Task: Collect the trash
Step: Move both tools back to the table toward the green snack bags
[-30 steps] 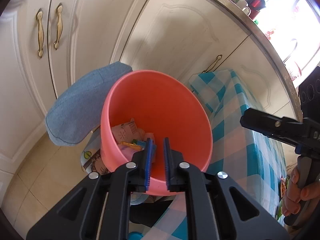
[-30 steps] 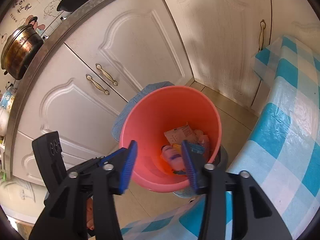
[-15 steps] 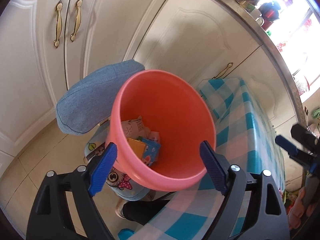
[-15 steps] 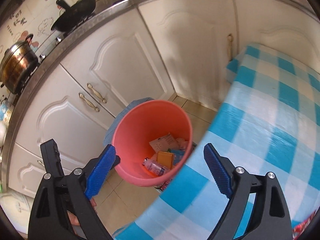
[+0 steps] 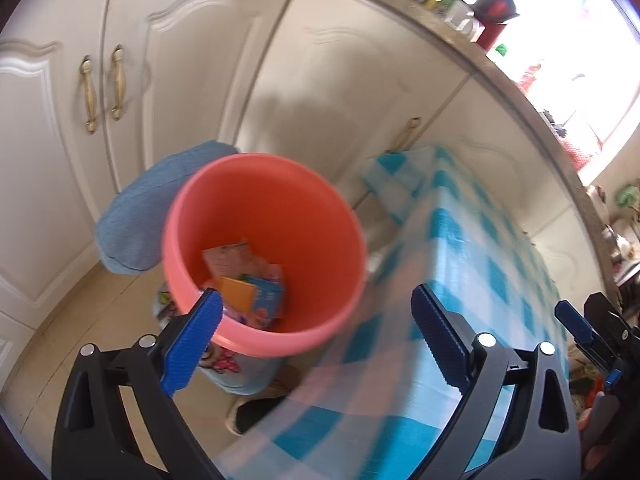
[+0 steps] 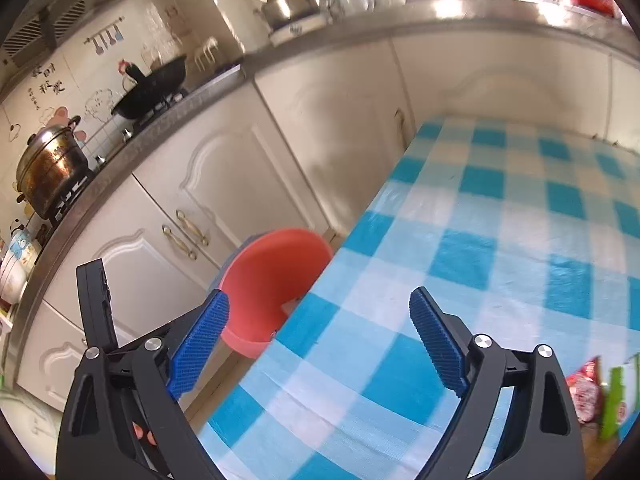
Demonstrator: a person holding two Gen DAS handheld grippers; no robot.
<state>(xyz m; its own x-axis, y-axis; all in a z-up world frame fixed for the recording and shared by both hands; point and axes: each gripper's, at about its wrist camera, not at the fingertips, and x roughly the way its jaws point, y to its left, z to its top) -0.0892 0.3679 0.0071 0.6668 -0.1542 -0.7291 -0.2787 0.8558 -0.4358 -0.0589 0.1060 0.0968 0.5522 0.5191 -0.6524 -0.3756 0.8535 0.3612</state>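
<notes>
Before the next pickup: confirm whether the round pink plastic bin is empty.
No, the pink bin holds several wrappers at its bottom.

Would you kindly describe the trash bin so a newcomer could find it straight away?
Find the table with the blue-and-white checked cloth by the white cabinets. Off its edge, lower than the top, is a round bin with wrappers inside. It is the only coral-pink thing there, beside a blue cushion.

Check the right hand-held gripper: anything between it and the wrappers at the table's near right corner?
Nothing visible. The right hand-held gripper is open and empty over bare checked tablecloth; the wrappers lie off to its right.
</notes>
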